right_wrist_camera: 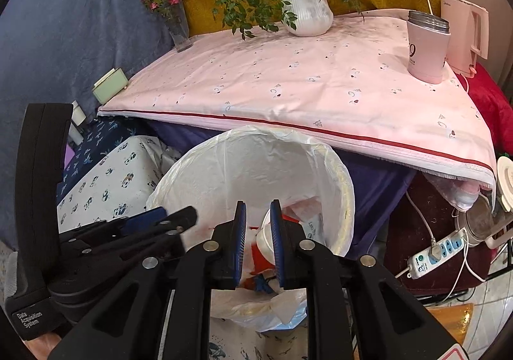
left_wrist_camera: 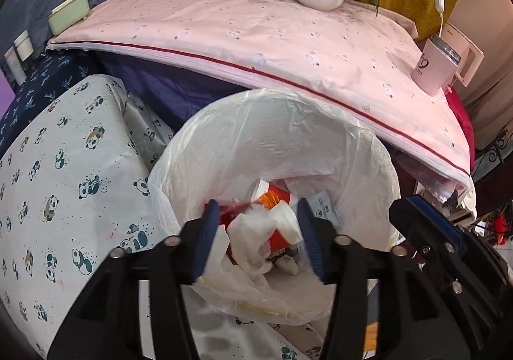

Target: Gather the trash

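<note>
A round bin point(left_wrist_camera: 386, 167) lined with a white plastic bag stands against the pink-covered table. It holds a red cup point(left_wrist_camera: 279, 239), a white cup point(left_wrist_camera: 287, 220), crumpled white tissue point(left_wrist_camera: 251, 233) and other wrappers. My left gripper point(left_wrist_camera: 258, 231) hangs over the bin's mouth, jaws wide apart; the tissue shows between them, and the pads do not touch it. My right gripper point(right_wrist_camera: 259, 238) hovers over the same bin point(right_wrist_camera: 346, 193) with only a narrow gap between its pads. Through that gap I see the white cup point(right_wrist_camera: 265, 236) down in the bin. Nothing is clamped. Each gripper shows at the edge of the other's view: the right gripper point(left_wrist_camera: 413, 204) and the left gripper point(right_wrist_camera: 174, 215).
The table point(right_wrist_camera: 288, 93) behind the bin carries a potted plant point(right_wrist_camera: 309, 15), a pink tumbler point(right_wrist_camera: 428, 45) and a white kettle point(right_wrist_camera: 465, 32). A panda-print covered block point(left_wrist_camera: 64, 174) stands left of the bin. A power strip point(right_wrist_camera: 433, 255) with cables lies on the floor at the right.
</note>
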Motion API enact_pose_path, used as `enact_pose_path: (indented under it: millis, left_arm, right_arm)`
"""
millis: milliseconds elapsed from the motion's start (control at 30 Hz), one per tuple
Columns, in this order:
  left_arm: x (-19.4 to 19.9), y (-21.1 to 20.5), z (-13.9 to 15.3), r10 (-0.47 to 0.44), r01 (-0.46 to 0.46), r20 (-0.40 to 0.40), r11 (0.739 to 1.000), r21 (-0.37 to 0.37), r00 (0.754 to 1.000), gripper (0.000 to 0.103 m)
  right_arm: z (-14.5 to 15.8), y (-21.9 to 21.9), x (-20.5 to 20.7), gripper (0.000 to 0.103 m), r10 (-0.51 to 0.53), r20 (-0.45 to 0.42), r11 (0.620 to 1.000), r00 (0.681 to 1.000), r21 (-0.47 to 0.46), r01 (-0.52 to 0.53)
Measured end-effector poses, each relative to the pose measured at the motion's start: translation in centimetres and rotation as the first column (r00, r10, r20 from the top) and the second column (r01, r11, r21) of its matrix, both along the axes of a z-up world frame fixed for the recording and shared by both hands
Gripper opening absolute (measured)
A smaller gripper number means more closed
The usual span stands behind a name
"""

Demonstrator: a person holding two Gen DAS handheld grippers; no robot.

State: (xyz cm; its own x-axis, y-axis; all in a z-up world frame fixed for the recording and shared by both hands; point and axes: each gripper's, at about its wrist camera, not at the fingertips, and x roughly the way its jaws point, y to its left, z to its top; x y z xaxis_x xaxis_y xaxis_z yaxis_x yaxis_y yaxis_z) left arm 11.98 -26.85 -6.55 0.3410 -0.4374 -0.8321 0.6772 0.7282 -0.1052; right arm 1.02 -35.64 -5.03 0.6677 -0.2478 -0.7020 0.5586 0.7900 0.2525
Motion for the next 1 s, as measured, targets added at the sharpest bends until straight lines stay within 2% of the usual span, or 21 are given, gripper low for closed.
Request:
enact_pose_path:
  millis: [133,267,400,533,700,867,1000]
  left_arm:
    - [0.1,0.2,0.1,0.001,-0.001,0.012,1.0,0.003,1.0,0.052]
    - [0.4,0.9,0.4,0.04,-0.04,0.025,0.999,-0.004,0.999,0.059]
    - [1.0,1.8,0.7,0.072,-0.072,0.035,0.997,-0.011,0.997,0.061]
    - [1.2,3.0,1.2,0.101,-0.1,0.057,0.995,-0.019,0.993,0.065]
    - [1.2,4.8,1.5,0.154,-0.153,0.078,0.988,-0.012,0.985,0.069]
    - [1.1,7.1,1.7,0.214,-0.215,0.081,0.977,-0.004,0.973,0.073]
    - [0.9,8.6,1.5,0.243,-0.245,0.083,0.969,0.021,0.967,0.073]
  right_arm:
    - [0.1,-0.1,0.1,0.02,-0.002,0.004,1.0,1.0,0.002,0.002]
    - [0.4,0.0,0.3,0.027,-0.001,0.012,1.0,1.0,-0.006,0.002]
    - [0.7,0.3,0.8,0.037,0.011,0.012,1.0,1.0,-0.017,-0.011]
    - [1.0,0.9,1.2,0.042,0.037,0.004,0.999,0.999,-0.038,-0.037]
    - [1.4,1.9,1.7,0.054,0.08,-0.02,0.994,0.997,-0.075,-0.081]
    - [1.6,3.0,1.9,0.061,0.118,-0.06,0.985,0.991,-0.122,-0.124]
    - [1.6,3.8,1.9,0.063,0.141,-0.086,0.979,0.986,-0.134,-0.152]
